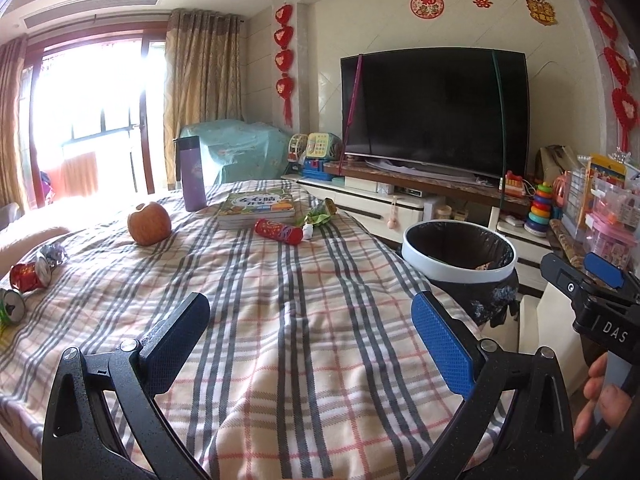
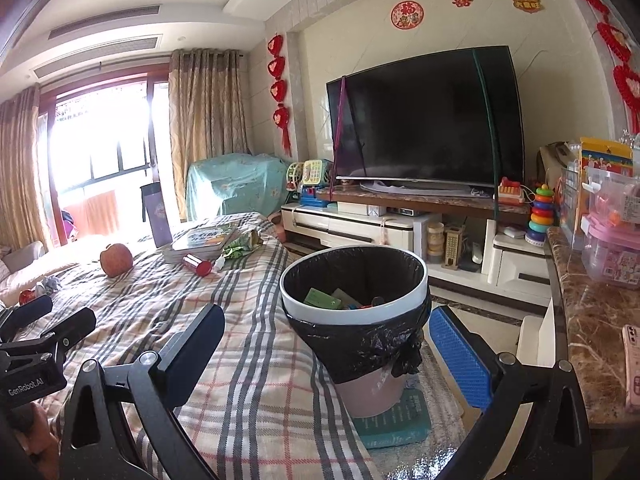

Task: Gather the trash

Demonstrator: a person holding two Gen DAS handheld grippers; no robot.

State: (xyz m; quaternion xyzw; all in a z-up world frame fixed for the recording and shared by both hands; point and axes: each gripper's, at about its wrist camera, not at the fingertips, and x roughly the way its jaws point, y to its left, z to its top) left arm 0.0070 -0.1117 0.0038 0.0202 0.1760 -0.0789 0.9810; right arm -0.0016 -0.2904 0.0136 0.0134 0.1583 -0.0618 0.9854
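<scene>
Left claw (image 1: pixel 310 328) wide open, empty, over plaid blanket (image 1: pixel 280 300); red can (image 1: pixel 279 231) w/ books (image 1: pixel 258 210) beyond.

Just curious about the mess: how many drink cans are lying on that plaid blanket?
3: a red can near the books, a crushed red can at the left edge, and a green can beside it. Others may be hidden.

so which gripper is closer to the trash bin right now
Right. The right gripper hangs directly before the trash bin, its open fingers framing it. The left gripper hovers over the plaid blanket, bin off to its right.
</scene>
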